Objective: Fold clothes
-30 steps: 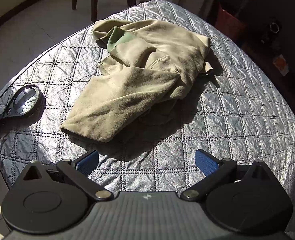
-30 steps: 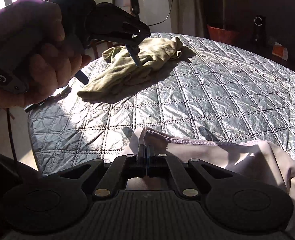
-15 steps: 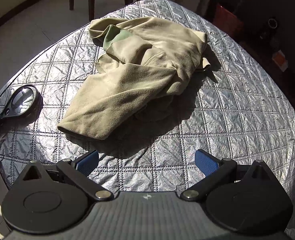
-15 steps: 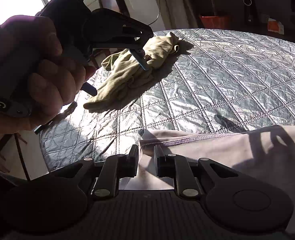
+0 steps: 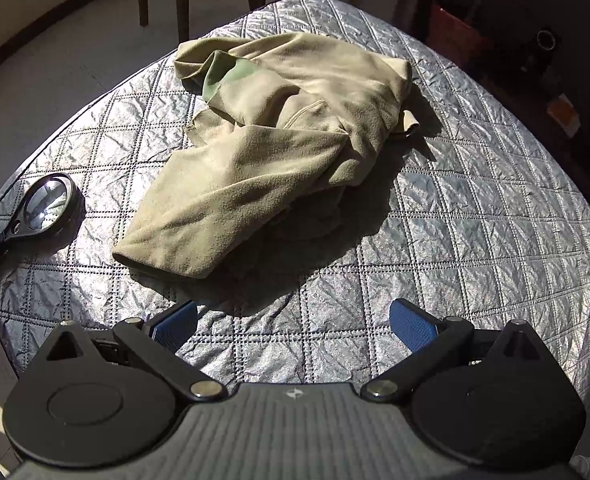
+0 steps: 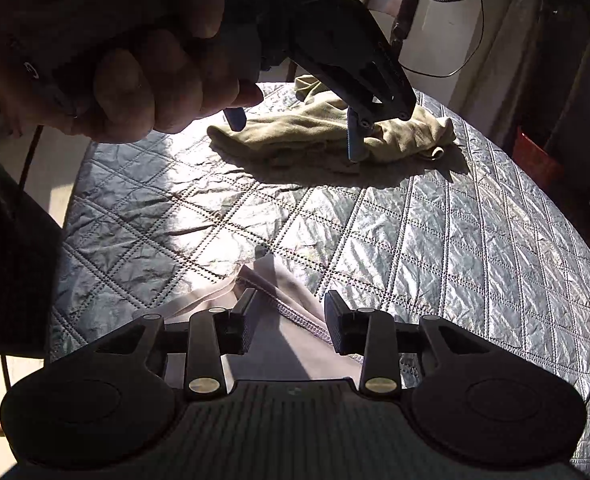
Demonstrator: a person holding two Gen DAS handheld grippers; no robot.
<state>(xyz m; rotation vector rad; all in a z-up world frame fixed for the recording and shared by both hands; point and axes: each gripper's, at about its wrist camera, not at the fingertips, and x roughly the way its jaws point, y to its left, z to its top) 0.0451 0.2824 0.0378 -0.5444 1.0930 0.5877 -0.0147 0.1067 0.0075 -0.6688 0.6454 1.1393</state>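
Two garments lie on the quilted silver cover [image 5: 475, 208], and only the nearer one shows change. A second ago the right gripper [image 6: 287, 320] was clamped on the stitched hem of the pale pink garment [image 6: 279, 344]; its jaws are now opening, the hem lying loose between them with neither pad pressing on it. The right wrist view has also tilted since then, so the cover's edge runs steeply across the frame, and the person's hand [image 6: 135, 72] fills more of its upper left corner.

The left gripper [image 5: 293, 324] is unchanged from the earlier frame — blue pads spread wide, nothing between them, poised above the cover just short of the olive fleece garment [image 5: 279, 136].

Condition of the olive garment: crumpled in a loose heap near the middle of the cover, one sleeve stretched toward the left gripper with its cuff nearest, a green lining patch exposed at the far side. Its position matches the earlier frame. It casts a deep shadow on the side toward the camera.

The pink garment lies smooth at the cover's near edge, mostly hidden below the right gripper.

A magnifying glass [image 5: 47, 204] rests on the cover's left edge — well apart from both garments.
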